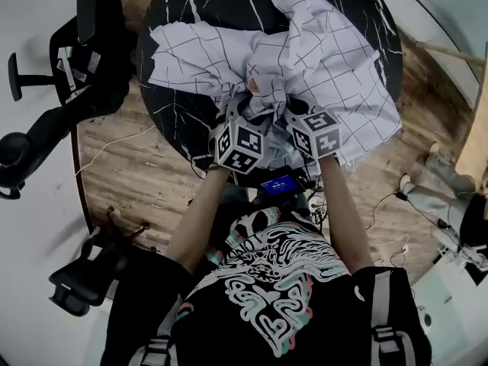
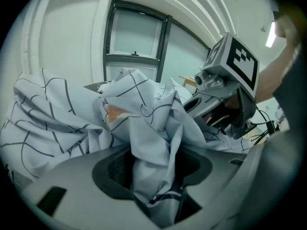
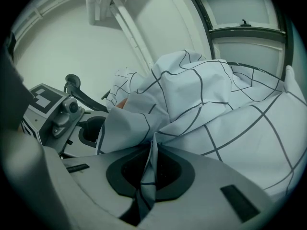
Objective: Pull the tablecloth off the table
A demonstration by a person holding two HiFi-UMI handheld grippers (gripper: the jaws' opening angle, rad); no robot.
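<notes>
A white tablecloth [image 1: 320, 59] with a thin black grid lies crumpled on the round black marble table [image 1: 202, 6], with its right part hanging over the rim. Both grippers meet at the bunched near middle. My left gripper [image 1: 250, 101] is shut on a thick wad of the cloth [image 2: 153, 171]. My right gripper [image 1: 286, 104] is shut on a thin fold [image 3: 149, 176]. The two marker cubes [image 1: 240, 147] sit side by side. A small orange patch [image 2: 112, 113] shows among the folds; what it is I cannot tell.
Black office chairs stand at the left [image 1: 84, 52] and lower left [image 1: 84, 280] on the wooden floor. Cables [image 1: 381, 212] trail at the right. A small lit screen [image 1: 278, 183] hangs at the person's chest. A window [image 2: 134, 37] is beyond the table.
</notes>
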